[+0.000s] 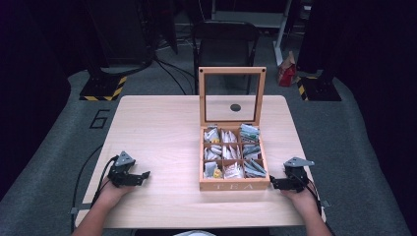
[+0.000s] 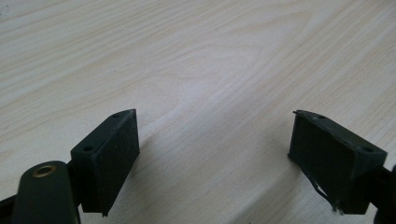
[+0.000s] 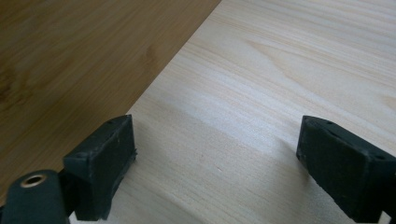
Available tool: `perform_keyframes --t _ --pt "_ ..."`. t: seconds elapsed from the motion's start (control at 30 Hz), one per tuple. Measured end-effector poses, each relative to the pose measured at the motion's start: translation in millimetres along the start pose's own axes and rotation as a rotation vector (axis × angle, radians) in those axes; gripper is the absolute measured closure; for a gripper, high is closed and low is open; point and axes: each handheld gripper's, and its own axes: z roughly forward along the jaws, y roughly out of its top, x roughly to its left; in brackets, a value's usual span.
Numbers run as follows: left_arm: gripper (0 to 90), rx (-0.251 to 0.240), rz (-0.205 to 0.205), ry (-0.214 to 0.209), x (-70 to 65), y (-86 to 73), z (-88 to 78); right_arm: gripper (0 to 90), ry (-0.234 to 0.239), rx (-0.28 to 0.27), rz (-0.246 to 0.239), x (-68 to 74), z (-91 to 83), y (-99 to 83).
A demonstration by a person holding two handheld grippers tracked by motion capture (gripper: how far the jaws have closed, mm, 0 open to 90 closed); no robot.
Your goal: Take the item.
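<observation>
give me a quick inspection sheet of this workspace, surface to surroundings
surface: light wooden table, bare apart from the box.
job's things: wooden tea box right of centre, glass-paned lid standing open; nine compartments holding tea sachets.
clutter: nothing seen on the table.
grippers: left tool rests on the near left of the table, jaws open on nothing; right tool rests by the box's near right corner, jaws open on nothing.
cables: one black cable trails from the left tool over the table's edge; more run on the floor behind.
surroundings: grey floor, folding chair behind the table, hazard-striped stand bases either side, a red bag on the floor.
</observation>
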Motion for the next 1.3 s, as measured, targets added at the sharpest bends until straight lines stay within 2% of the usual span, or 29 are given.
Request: perform_keyframes --t 0.43,0.63,0.8,0.9,0.97,1.03,1.1,1.23,1.3 --pt "15.7 0.008 0.0 -0.004 0.1 0.3 -0.7 20.1 -0.01 -0.01 0.005 -0.8 -2.8 -1.4" --pt "15.7 0.0 -0.004 0.0 -0.2 -0.1 -0.1 23.2 0.001 -0.01 0.001 -2.3 -4.8 -2.4" --pt "15.7 0.01 -0.001 -0.008 0.1 0.1 -1.1 28.8 -0.018 -0.009 -0.002 -4.1 -6.8 -1.9" --pt "15.5 0.01 -0.001 -0.011 0.2 0.0 -1.3 32.3 -0.036 -0.008 0.022 -5.1 -8.2 -1.9" --pt "15.5 -0.001 0.003 -0.006 0.1 -0.6 -0.6 37.6 -0.014 0.007 0.03 -6.3 -10.2 -1.1" --pt "15.4 0.0 0.007 -0.007 0.4 -0.5 -0.7 40.5 -0.016 0.016 0.016 -6.0 -12.8 0.6" --pt "15.2 0.004 0.006 -0.01 0.4 -0.5 -0.9 41.5 -0.019 0.013 0.016 -5.8 -16.6 3.3" --pt "15.1 0.006 0.005 -0.012 0.4 -0.4 -1.0 42.9 0.016 -0.008 0.028 -3.5 -27.7 12.3" --pt "14.9 -0.001 0.007 -0.013 0.2 -0.7 -0.4 43.4 0.023 -0.011 0.015 -1.9 -32.7 17.7"
